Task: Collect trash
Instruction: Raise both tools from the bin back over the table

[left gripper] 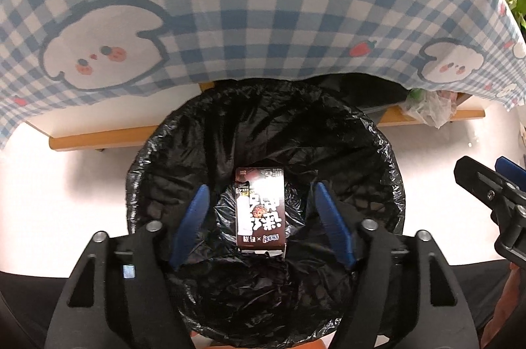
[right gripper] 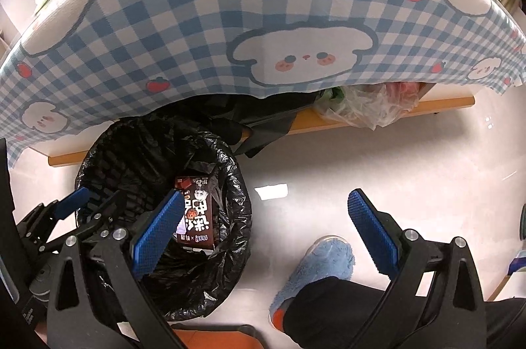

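Observation:
A brown and white drink carton (left gripper: 259, 211) lies inside the bin, on the black bag lining the trash bin (left gripper: 141, 171). My left gripper (left gripper: 260, 188) hangs over the bin's mouth, open, its blue pads (left gripper: 194, 217) standing clear of the carton on either side. In the right wrist view the same carton (right gripper: 197, 211) lies in the bin (right gripper: 230, 250), with the left gripper (right gripper: 95, 201) above the bin's left side. My right gripper (right gripper: 266, 194) is open and empty over the white floor beside the bin; it also shows at the right edge (left gripper: 486, 165).
A blue checked tablecloth (right gripper: 197, 20) with bear prints hangs over the table edge behind the bin. A clear plastic bag (right gripper: 368, 109) sits on a wooden ledge (right gripper: 443, 105) under the table. A person's foot in a fluffy blue slipper (right gripper: 315, 270) rests on the floor under the right gripper.

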Tool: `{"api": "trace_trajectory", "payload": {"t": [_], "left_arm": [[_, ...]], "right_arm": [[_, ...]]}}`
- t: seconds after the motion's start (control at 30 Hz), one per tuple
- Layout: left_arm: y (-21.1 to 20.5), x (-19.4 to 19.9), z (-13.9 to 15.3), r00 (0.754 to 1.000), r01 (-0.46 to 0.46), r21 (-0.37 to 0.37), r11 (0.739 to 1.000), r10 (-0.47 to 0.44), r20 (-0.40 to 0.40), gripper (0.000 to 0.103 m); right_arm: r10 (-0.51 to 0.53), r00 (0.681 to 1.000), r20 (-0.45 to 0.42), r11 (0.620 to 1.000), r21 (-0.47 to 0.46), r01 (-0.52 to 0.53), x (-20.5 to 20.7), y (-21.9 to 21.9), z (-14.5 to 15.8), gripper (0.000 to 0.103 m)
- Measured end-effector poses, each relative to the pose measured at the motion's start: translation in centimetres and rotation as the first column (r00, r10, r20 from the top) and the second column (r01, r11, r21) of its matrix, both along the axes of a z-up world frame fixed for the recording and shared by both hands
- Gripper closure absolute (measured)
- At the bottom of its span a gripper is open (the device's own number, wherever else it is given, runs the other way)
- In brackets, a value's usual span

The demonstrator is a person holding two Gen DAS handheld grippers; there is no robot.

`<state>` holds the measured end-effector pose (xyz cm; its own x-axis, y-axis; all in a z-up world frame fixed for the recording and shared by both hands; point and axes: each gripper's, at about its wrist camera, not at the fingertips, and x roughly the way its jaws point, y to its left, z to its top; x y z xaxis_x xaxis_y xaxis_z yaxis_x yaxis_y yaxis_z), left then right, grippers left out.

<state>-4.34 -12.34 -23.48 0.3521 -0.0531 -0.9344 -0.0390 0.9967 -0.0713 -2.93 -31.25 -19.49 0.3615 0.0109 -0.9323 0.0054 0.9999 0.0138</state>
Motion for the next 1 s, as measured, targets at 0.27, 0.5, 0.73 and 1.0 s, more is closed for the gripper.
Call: {"api": "trace_trajectory", "payload": {"t": [0.27, 0.5, 0.73, 1.0], "left_arm": [[1.2, -1.2, 3.9, 0.997, -0.013, -0.014, 1.0, 0.014, 0.074, 0.011], [2.3, -2.4, 8.1, 0.99, -0.03, -0.006, 1.0, 0.03, 0.137, 0.006], [3.4, -3.5, 11.9, 0.983, -0.026, 0.004, 1.0, 0.025, 0.183, 0.006], [4.2, -4.0, 15.4, 0.973, -0.034, 0.008, 0.999, 0.031, 0.227, 0.006]], "right_arm": [[0.007, 0.998, 0.064, 1.0, 0.0, -0.007, -1.0, 0.2, 3.1, 0.007], [0.006, 0.992, 0.126, 1.0, -0.009, -0.005, -2.1, 0.2, 6.3, 0.007], [0.017, 0.981, 0.194, 1.0, -0.004, -0.016, -2.9, 0.8, 9.9, 0.007], [0.027, 0.963, 0.267, 1.0, -0.004, -0.026, -3.0, 1.8, 13.7, 0.007]]}}
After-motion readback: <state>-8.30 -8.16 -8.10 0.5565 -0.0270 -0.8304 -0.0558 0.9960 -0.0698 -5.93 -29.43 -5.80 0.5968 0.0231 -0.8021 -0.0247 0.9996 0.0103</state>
